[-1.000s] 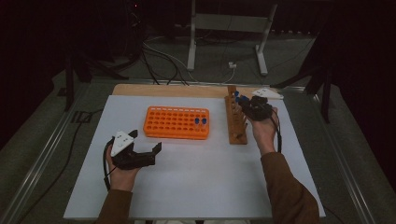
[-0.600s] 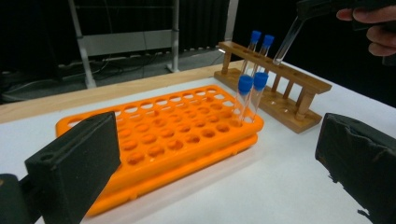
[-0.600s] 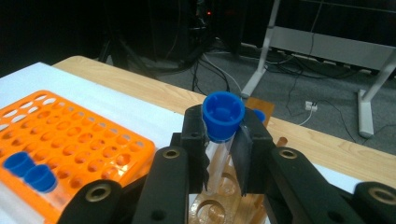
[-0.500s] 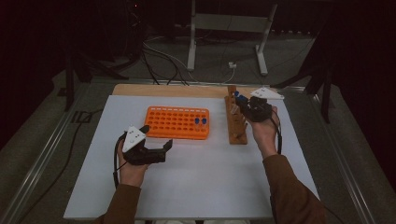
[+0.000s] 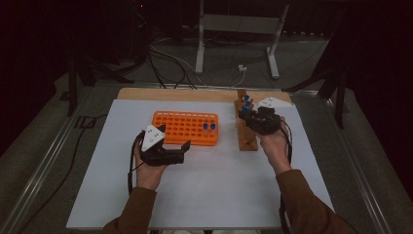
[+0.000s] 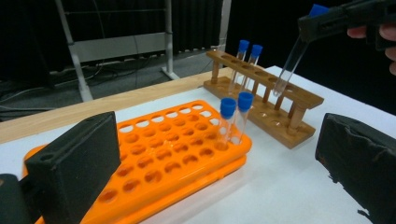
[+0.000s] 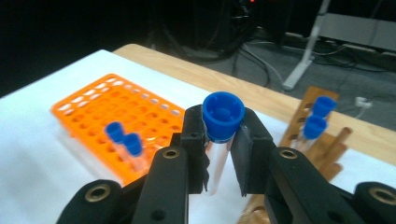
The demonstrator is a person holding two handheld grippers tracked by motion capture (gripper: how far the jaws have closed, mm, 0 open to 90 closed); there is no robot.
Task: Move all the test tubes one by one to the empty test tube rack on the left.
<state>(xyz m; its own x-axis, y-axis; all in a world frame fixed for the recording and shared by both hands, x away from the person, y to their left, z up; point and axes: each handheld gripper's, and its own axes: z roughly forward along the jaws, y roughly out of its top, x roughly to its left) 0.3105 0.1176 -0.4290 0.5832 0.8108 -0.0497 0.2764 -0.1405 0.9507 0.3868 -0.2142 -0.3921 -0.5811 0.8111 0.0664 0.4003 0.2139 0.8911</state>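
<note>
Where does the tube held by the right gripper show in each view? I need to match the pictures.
High view: held tube at right of centre, above the wooden rack, in the right gripper.
Left gripper view: top right, tilted, its tip by the rack.
Right gripper view: centre, clamped between the jaws.
Shared landmark: orange rack with two blue-capped tubes.

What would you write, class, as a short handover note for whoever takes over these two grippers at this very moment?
Right gripper: shut on a clear blue-capped test tube, held tilted just above the brown wooden tube rack, its tip near a hole.
Left gripper: open, holding nothing, beside the orange plastic tube rack.
Done, as things stand: two capped tubes stand in the orange rack and two others in the wooden rack.
Left: the held tube is not yet seated. The direction of transfer cannot be told.
</note>
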